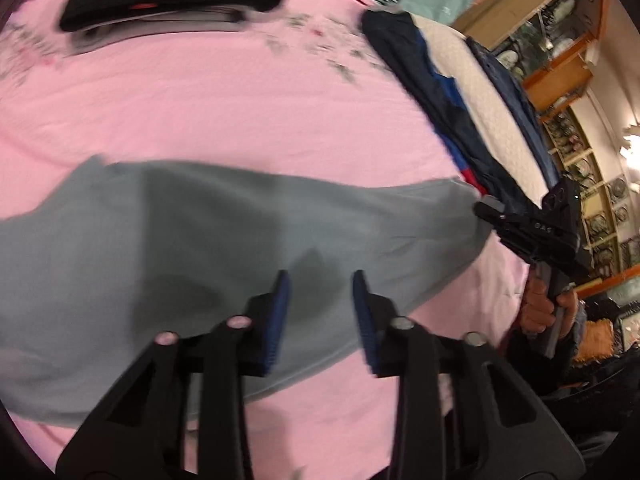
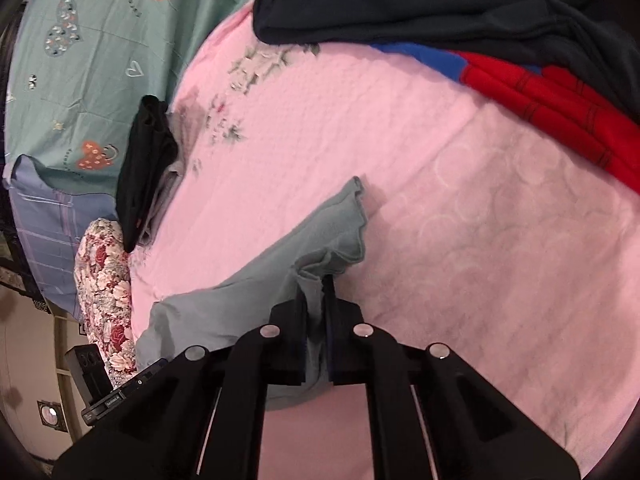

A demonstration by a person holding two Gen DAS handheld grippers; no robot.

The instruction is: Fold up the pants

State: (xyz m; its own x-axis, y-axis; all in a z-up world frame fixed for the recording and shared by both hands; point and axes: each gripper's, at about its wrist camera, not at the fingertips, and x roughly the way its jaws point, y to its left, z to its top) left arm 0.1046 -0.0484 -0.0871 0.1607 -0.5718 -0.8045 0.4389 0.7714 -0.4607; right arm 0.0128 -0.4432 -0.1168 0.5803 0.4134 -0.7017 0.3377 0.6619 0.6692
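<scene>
Grey pants (image 1: 192, 240) lie stretched across a pink bedspread (image 1: 240, 112). My left gripper (image 1: 320, 304) hovers over their middle, its blue pads apart with nothing pinched; the cloth lies beneath. At the pants' right end a hand (image 1: 540, 308) holds my right gripper (image 1: 486, 206). In the right wrist view my right gripper (image 2: 316, 312) is shut on a bunched fold of the grey pants (image 2: 280, 264), which trail away to the left, with a hemmed end pointing up beyond the fingers.
A pile of dark, blue and red clothes (image 2: 500, 40) lies along the bed's far side. Folded black garments (image 2: 146, 168) sit near a teal sheet (image 2: 80, 40) and a floral pillow (image 2: 104, 292). Shelves with dishes (image 1: 568, 60) line the wall.
</scene>
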